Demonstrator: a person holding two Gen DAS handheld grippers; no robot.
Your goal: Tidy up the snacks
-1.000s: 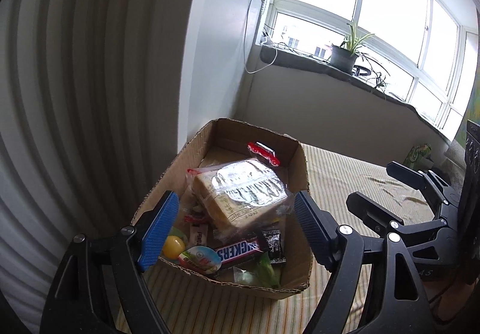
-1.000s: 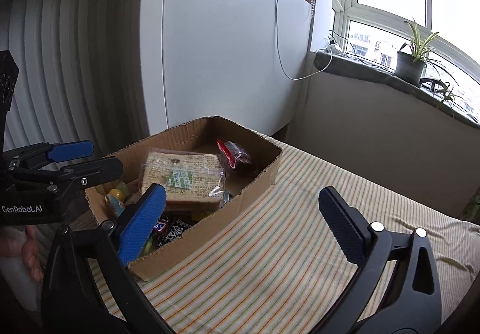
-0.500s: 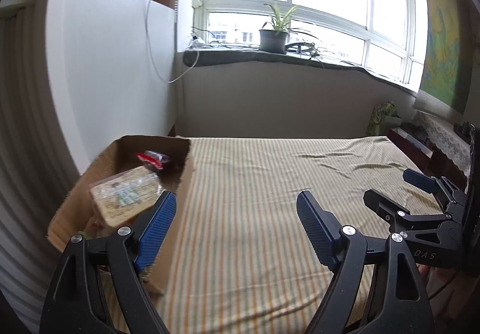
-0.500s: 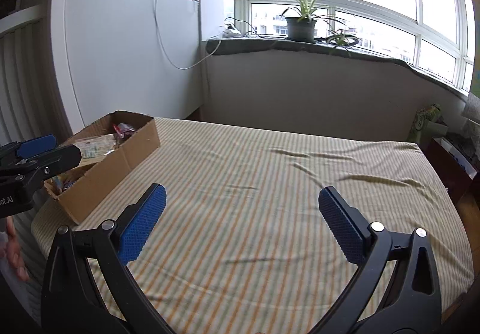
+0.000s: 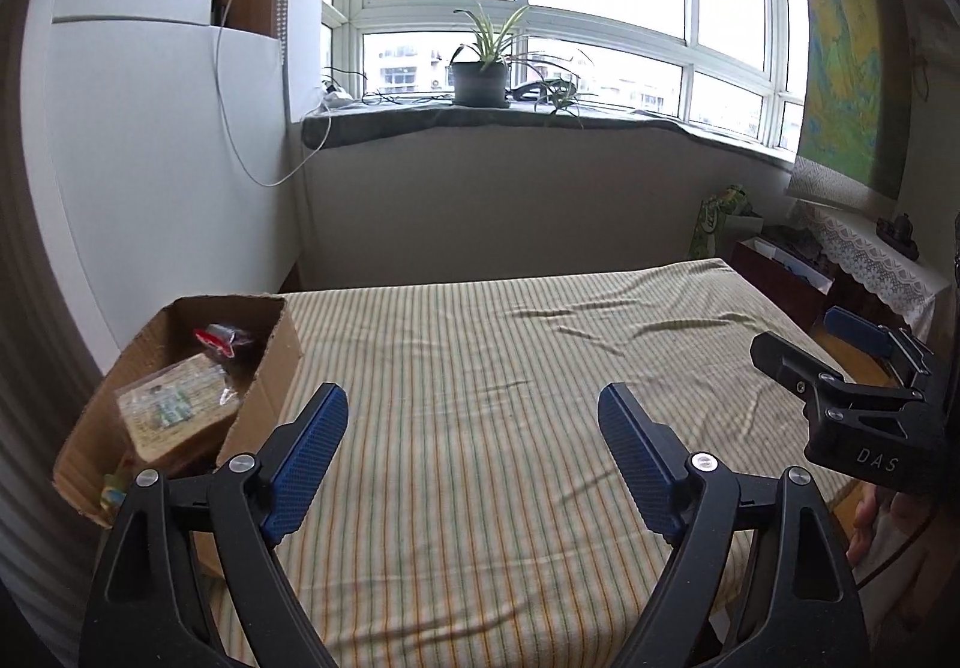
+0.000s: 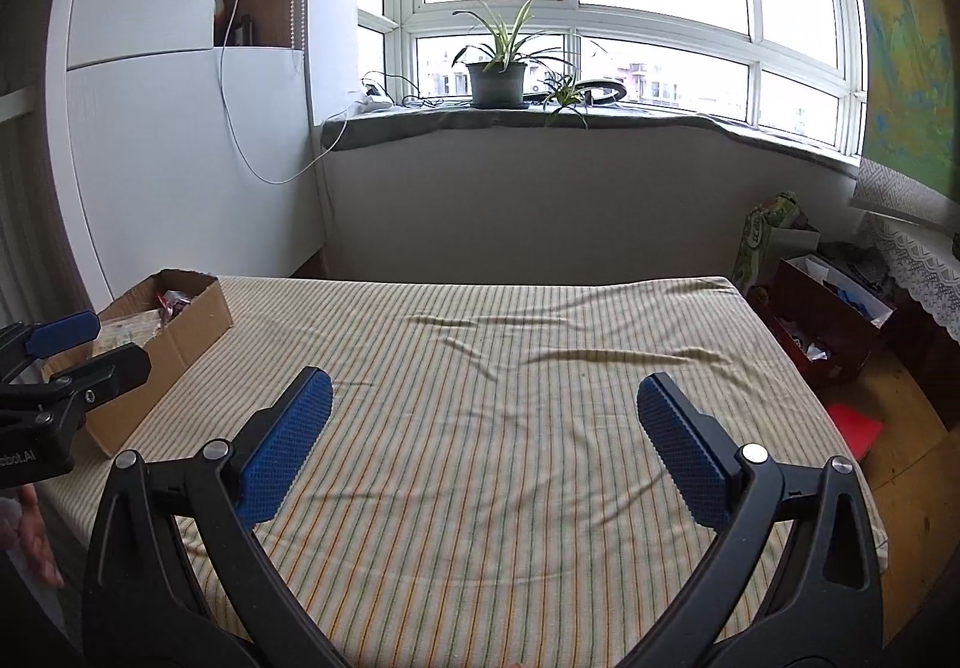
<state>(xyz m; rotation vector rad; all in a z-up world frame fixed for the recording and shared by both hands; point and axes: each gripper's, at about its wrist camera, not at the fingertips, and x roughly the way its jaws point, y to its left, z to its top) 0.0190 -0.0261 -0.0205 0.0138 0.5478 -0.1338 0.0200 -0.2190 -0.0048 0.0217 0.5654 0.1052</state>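
Both the left gripper and right gripper are hovering wide and empty over the bare striped bedsheet, while the snacks are lying together inside the cardboard box, fitting either sorted or awaiting sorting.

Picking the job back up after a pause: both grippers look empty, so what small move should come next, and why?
Probably swing the left gripper back toward the cardboard box at the left edge of the striped bed. Both it and the right gripper are open and hold nothing, the bed shows no snacks, and the wrapped cracker pack and the red packet lie in the box.
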